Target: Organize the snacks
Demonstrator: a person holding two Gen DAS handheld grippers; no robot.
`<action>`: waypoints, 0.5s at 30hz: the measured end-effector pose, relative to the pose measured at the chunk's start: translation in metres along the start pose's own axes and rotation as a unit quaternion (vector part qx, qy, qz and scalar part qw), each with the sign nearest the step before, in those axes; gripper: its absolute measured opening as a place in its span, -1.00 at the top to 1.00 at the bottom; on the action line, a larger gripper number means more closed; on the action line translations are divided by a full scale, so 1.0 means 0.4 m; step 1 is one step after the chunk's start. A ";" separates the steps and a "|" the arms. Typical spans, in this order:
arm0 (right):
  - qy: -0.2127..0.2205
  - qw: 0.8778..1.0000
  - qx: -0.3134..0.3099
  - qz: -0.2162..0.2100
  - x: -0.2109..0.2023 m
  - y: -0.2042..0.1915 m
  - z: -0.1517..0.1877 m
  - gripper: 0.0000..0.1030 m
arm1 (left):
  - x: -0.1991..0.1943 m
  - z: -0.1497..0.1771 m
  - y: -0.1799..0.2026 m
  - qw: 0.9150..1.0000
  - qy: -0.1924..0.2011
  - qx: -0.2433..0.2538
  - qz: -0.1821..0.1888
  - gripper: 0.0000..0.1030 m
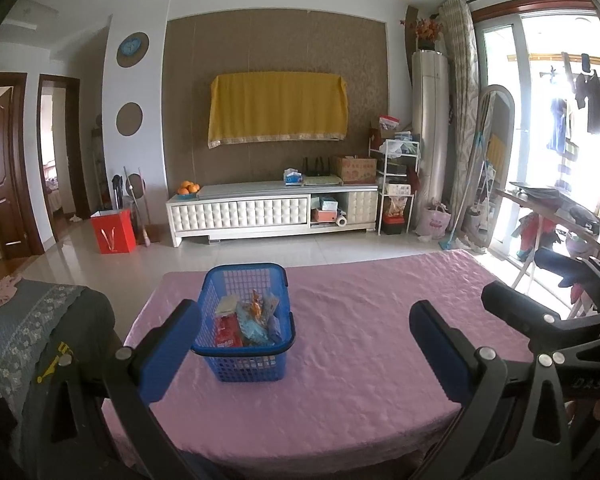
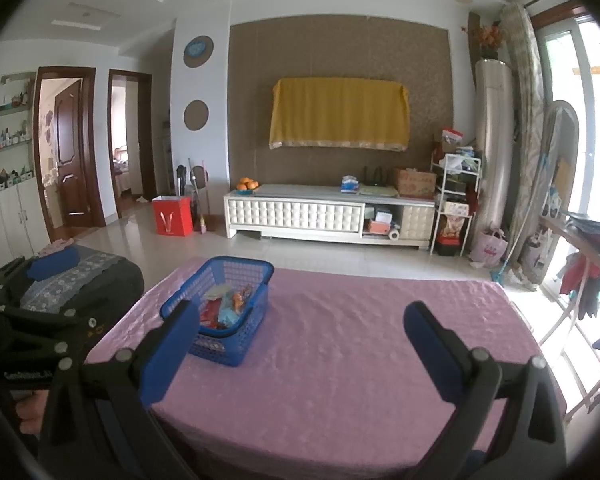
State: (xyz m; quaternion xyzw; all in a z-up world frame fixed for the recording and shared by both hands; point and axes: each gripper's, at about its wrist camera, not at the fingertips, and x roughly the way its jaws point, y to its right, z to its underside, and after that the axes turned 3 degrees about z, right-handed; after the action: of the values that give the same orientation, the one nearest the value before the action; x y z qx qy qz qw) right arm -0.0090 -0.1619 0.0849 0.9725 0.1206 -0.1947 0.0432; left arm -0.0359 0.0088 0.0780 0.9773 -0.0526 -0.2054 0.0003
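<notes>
The left hand-held gripper (image 1: 300,344) hangs above the near edge of the counter (image 1: 380,320), which is covered in a pink cloth. Its blue pads (image 1: 168,352) stand wide apart and hold nothing. Just ahead of its left finger, partly hidden behind that pad, sits the blue basket (image 1: 244,364). The snacks (image 1: 246,320) lie inside the basket: a red packet, a pale one, a light blue one and an orange-and-red one, heaped together. No snack lies on the cloth outside the basket.

The right hand-held gripper (image 2: 296,344) is also above the counter's near edge, jaws spread wide and empty. From its camera the basket (image 2: 220,344) is ahead and to the left, just beyond the left pad (image 2: 172,352), and the snacks (image 2: 228,308) show over the rim. Ahead of and to the right of this gripper the cloth (image 2: 380,340) is bare.

In the left wrist view the right hand-held gripper appears at the far right, one dark finger (image 1: 516,312) reaching over the counter's right side, well apart from the basket. In the right wrist view the left hand-held gripper shows at the far left, near a grey chair back with a lace cover (image 2: 72,280).

Beyond the counter, across the tiled floor, a white cabinet (image 1: 272,208) stands against the wall with a yellow cloth (image 1: 278,110) hanging above it and a red bag (image 1: 114,232) to its left.
</notes>
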 end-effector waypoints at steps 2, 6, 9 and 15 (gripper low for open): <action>0.000 1.000 0.001 0.000 0.000 0.000 -0.001 -1.00 | 0.000 -0.001 0.000 1.000 0.000 0.000 0.001 -1.00; 0.000 1.000 0.001 0.000 0.000 0.003 0.000 -1.00 | -0.002 -0.001 0.002 1.000 0.000 0.000 0.002 -1.00; 0.001 1.000 0.000 0.002 -0.001 0.003 -0.001 -1.00 | -0.002 0.001 0.003 1.000 -0.002 0.000 0.003 -1.00; -0.001 1.000 0.003 0.003 -0.003 0.005 -0.004 -1.00 | -0.004 0.002 0.005 1.000 -0.001 -0.001 0.004 -1.00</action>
State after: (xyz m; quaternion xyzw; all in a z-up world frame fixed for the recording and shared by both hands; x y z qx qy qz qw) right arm -0.0088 -0.1637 0.0870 0.9728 0.1170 -0.1956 0.0410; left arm -0.0381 0.0069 0.0778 0.9769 -0.0564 -0.2063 0.0015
